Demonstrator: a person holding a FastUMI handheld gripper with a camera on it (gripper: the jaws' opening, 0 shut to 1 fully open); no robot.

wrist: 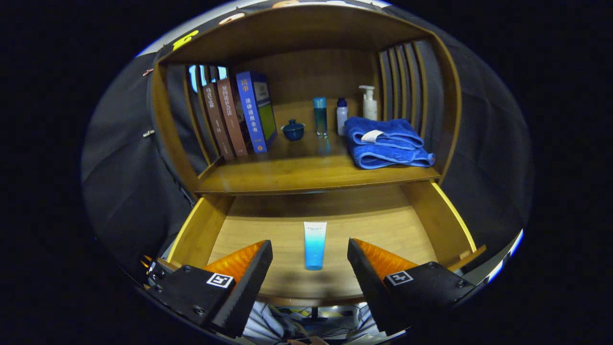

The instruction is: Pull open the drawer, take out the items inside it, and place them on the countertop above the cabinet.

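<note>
- Hard to make out: under the drawer's front edge, between the fingers, a patch of pale cloth and dark cables (306,321) shows; what they belong to cannot be told.
- The books (234,115) lean together at the countertop's left end; the leftmost ones are partly hidden behind the cabinet's slatted side, so their count is unclear.
- The pump bottle (368,101) stands at the back right, its lower part hidden behind the folded blue towels (385,143).
- The drawer (194,235) stands pulled open below the countertop (297,175); its back part lies in shadow under the countertop's edge.
- In the drawer: one tube (315,244), white at the far end and blue toward the near end, lying flat on the wooden floor, lengthwise toward the gripper, about midway between the side walls. Nothing else can be seen in the lit part.
- Gripper (310,261): fingers spread wide, holding nothing. They hang over the drawer's front part, one either side of the tube's near end, well apart from it.
- On the countertop, left to right: the books, a small dark blue lidded cup (292,130), a tall blue-green bottle (320,116), a small white bottle with blue cap (341,116), the pump bottle, the stacked towels at the right end.
</note>
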